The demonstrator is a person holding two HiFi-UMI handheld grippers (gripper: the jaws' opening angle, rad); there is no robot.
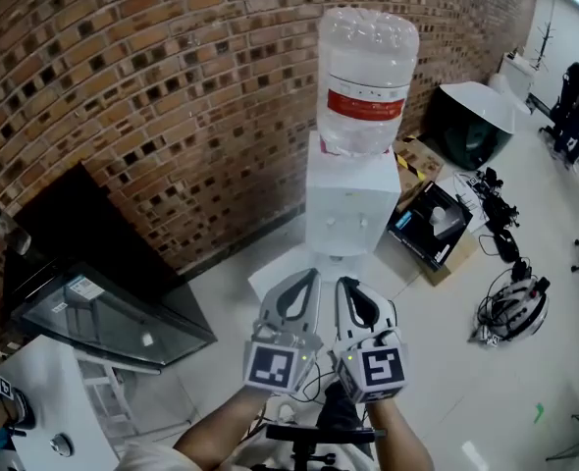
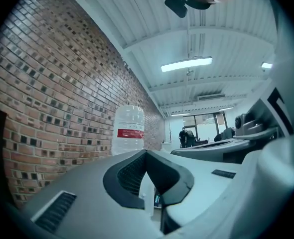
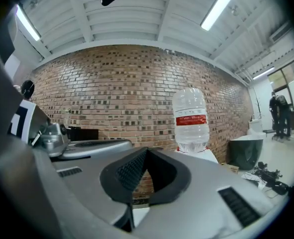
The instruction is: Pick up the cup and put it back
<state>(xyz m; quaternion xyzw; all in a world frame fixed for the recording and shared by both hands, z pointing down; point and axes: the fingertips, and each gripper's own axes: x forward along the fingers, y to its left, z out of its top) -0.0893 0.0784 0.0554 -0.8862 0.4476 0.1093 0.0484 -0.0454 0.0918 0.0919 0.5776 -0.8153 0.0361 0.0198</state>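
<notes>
Right gripper (image 1: 353,287) closed; apparent cables (image 1: 510,307) only in head view.

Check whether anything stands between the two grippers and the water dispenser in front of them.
Nothing visible does. The left gripper and right gripper, both shut and empty, point at the water dispenser, with only floor between. No cup shows in any view.

A red brick wall (image 1: 172,86) backs a white water dispenser (image 1: 351,199) on a pale floor (image 1: 442,381), strip lights (image 2: 187,64) overhead
</notes>
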